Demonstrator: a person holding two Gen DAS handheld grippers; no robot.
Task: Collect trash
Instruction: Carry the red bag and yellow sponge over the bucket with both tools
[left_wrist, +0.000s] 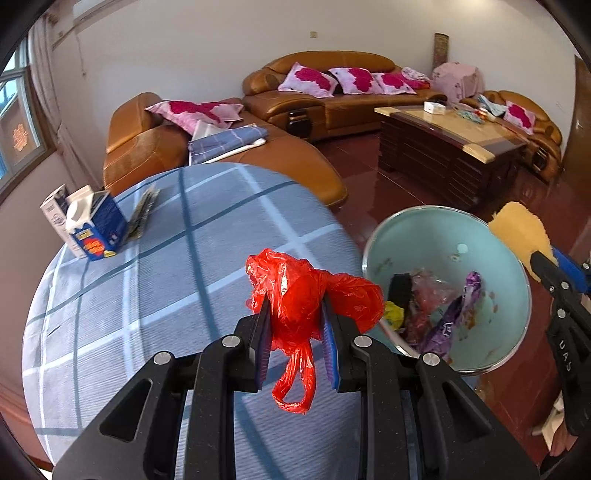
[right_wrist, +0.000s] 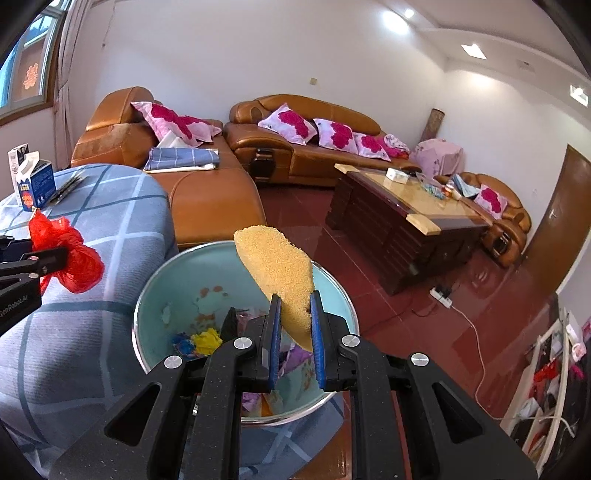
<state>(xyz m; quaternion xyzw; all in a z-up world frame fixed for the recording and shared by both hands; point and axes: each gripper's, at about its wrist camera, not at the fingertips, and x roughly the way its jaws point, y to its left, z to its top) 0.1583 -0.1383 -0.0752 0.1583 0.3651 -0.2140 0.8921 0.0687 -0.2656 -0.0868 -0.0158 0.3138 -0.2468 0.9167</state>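
Red bag (left_wrist: 295, 295) pinched between left jaws, sponge (right_wrist: 277, 269) between right jaws

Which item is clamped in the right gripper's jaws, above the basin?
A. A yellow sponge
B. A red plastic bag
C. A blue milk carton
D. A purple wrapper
A. In the right wrist view the right gripper is shut on the yellow sponge over the basin, while the red plastic bag is in the left gripper.
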